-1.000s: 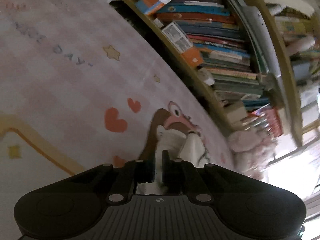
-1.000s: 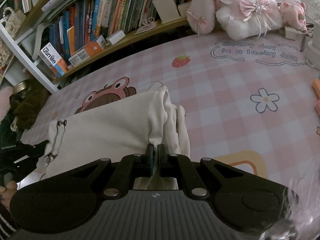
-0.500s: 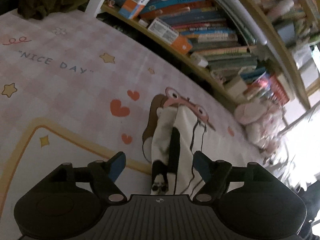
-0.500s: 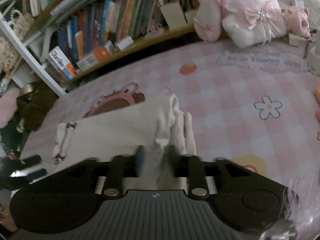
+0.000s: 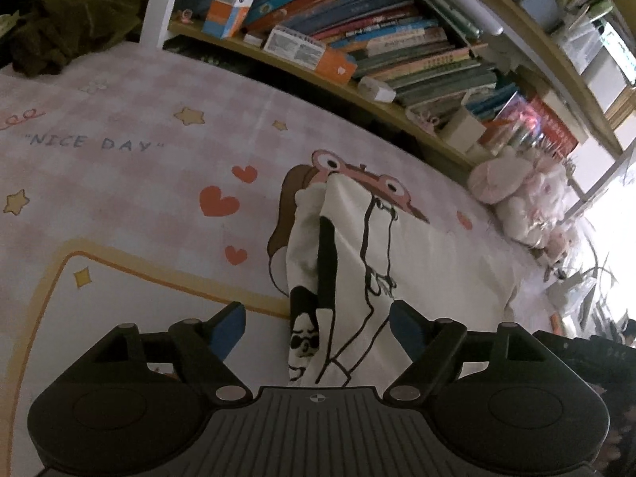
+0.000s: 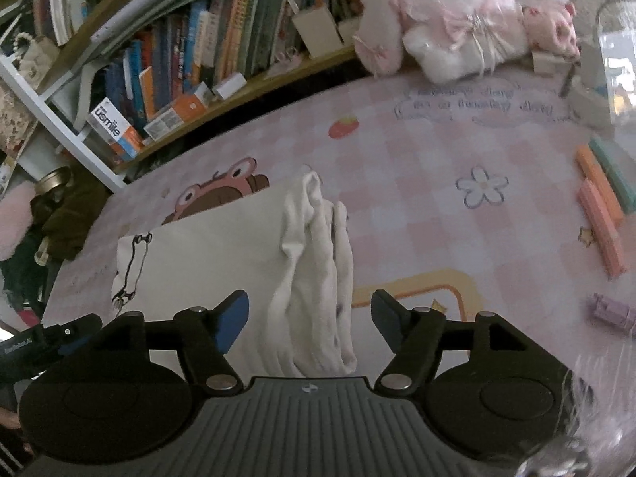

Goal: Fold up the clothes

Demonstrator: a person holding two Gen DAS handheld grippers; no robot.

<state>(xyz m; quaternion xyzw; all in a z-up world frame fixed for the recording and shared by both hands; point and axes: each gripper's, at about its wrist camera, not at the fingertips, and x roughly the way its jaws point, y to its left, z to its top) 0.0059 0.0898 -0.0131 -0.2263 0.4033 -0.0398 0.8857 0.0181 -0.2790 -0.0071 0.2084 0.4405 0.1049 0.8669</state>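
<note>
A white garment with black line drawings point(image 5: 417, 262) lies folded on the pink checked cloth point(image 5: 119, 183). In the left wrist view my left gripper point(image 5: 317, 322) is open, its blue-padded fingers either side of the garment's near edge, which has a black patch. In the right wrist view the same garment point(image 6: 206, 254) lies flat with a bunched ridge of fabric point(image 6: 314, 262) along its right side. My right gripper point(image 6: 310, 310) is open, fingers either side of that ridge, holding nothing.
A low wooden bookshelf point(image 5: 397, 51) full of books runs along the far edge. Pink plush toys point(image 6: 457, 28) sit at the back right. Orange and green blocks point(image 6: 600, 202) and a purple object point(image 6: 612, 312) lie at the right. Dark clothing point(image 6: 63, 214) sits at the left.
Both grippers were shut on the garment a second ago. Both have opened and let go, and pulled back a little; the garment now lies on the cloth.
</note>
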